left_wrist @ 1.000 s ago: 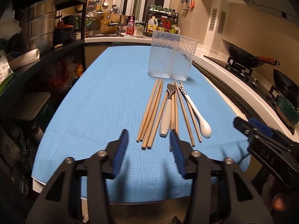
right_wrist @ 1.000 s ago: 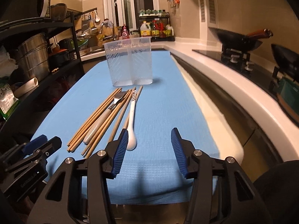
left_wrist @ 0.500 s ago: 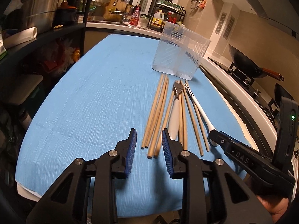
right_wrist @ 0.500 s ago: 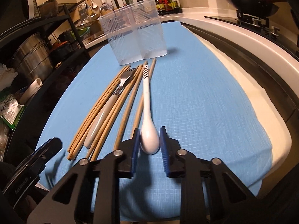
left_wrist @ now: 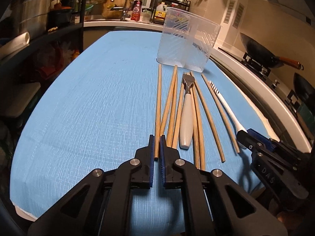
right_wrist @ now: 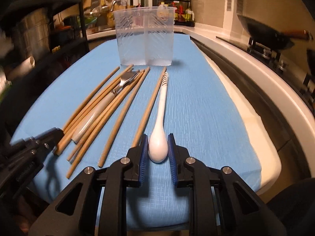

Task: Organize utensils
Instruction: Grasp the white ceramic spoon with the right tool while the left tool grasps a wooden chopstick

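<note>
Left hand-held gripper (left_wrist: 157,144) pinches chopstick (left_wrist: 158,106); right hand-held gripper (right_wrist: 157,147) apparently clamps spoon (right_wrist: 159,122) bowl, hidden in left view

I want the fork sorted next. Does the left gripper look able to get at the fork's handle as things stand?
Probably not yet: the left gripper is shut on a chopstick. The fork itself lies uncovered just beside it, between other chopsticks, so once freed it looks reachable.

Blurred: wok (right_wrist: 269,37) at right. Cut off by left edge: steel pot (right_wrist: 29,37). Hidden behind right gripper (left_wrist: 246,137): spoon (left_wrist: 226,108) bowl.
</note>
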The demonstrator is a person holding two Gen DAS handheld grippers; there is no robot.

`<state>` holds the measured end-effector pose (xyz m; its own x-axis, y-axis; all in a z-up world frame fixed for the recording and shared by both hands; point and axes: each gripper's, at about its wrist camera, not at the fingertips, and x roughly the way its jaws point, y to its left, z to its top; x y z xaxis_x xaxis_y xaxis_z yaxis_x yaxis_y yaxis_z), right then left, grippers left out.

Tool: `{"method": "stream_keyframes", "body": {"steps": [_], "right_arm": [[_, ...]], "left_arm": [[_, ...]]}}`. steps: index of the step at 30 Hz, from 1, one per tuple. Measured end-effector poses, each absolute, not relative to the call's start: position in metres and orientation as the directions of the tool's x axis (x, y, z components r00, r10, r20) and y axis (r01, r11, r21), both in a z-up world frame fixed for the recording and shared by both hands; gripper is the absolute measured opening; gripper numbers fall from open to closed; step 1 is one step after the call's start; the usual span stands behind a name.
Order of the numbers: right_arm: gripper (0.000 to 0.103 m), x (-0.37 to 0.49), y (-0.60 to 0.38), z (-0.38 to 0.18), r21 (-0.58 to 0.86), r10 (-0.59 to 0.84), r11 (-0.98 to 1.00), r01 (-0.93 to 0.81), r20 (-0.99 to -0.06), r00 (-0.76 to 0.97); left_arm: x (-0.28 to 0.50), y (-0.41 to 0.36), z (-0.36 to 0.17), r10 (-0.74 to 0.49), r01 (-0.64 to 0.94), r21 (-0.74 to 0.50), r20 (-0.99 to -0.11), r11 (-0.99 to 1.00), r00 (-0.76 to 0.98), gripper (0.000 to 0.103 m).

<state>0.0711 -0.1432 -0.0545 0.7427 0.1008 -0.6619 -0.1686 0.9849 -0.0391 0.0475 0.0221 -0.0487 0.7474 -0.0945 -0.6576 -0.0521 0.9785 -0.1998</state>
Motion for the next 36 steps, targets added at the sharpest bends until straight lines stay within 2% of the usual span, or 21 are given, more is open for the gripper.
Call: {"method": "stream_keyframes", "body": {"steps": [2,7,10,13,15,21,23,25,28,34,36], "right_arm": [[0.021,0.069,-0.140,-0.054,-0.070,0.090,0.981,-0.180,-0.659,0.746],[0.021,0.072,-0.147,-0.055,0.028,0.159,0.982,-0.188,-0.663,0.732],[0.021,0.070,-0.155,-0.055,0.102,0.201,0.979,-0.179,-0.655,0.729],[0.021,0.068,-0.156,-0.054,0.109,0.204,0.978,-0.175,-0.639,0.741],[0.021,0.066,-0.152,-0.052,0.067,0.179,0.982,-0.177,-0.630,0.756],[0.021,0.057,-0.117,-0.063,-0.344,-0.068,0.923,-0.171,-0.584,0.809],[0.021,0.053,-0.111,-0.064,-0.376,-0.073,0.909,-0.181,-0.570,0.818],[0.023,0.053,-0.112,-0.061,-0.332,-0.030,0.921,-0.204,-0.582,0.812],[0.036,0.054,-0.130,-0.048,-0.165,0.060,0.968,-0.191,-0.585,0.809],[0.040,0.069,-0.170,-0.057,0.119,0.135,0.990,-0.075,-0.661,0.738],[0.040,0.068,-0.172,-0.059,0.142,0.145,0.988,-0.068,-0.658,0.739]], "left_arm": [[0.046,0.020,-0.049,-0.087,-0.048,-0.185,-0.658,0.981,0.748,0.005],[0.042,0.022,-0.049,-0.093,-0.042,-0.187,-0.655,0.981,0.750,0.005],[0.034,0.028,-0.041,-0.074,-0.063,-0.196,-0.618,0.979,0.783,0.004],[0.031,0.027,-0.038,-0.077,-0.052,-0.192,-0.610,0.980,0.789,0.004],[0.032,0.026,-0.045,-0.075,-0.057,-0.183,-0.640,0.982,0.764,0.004],[0.031,0.030,-0.048,-0.064,-0.077,-0.182,-0.661,0.980,0.747,0.005],[0.030,0.031,-0.047,-0.068,-0.076,-0.186,-0.663,0.980,0.746,0.005],[0.030,0.031,-0.048,-0.073,-0.075,-0.192,-0.663,0.979,0.745,0.005],[0.030,0.033,-0.048,-0.081,-0.074,-0.202,-0.664,0.977,0.743,0.005],[0.030,0.033,-0.049,-0.091,-0.078,-0.219,-0.666,0.973,0.741,0.005],[0.029,0.034,-0.049,-0.093,-0.079,-0.224,-0.665,0.971,0.741,0.005]]}}
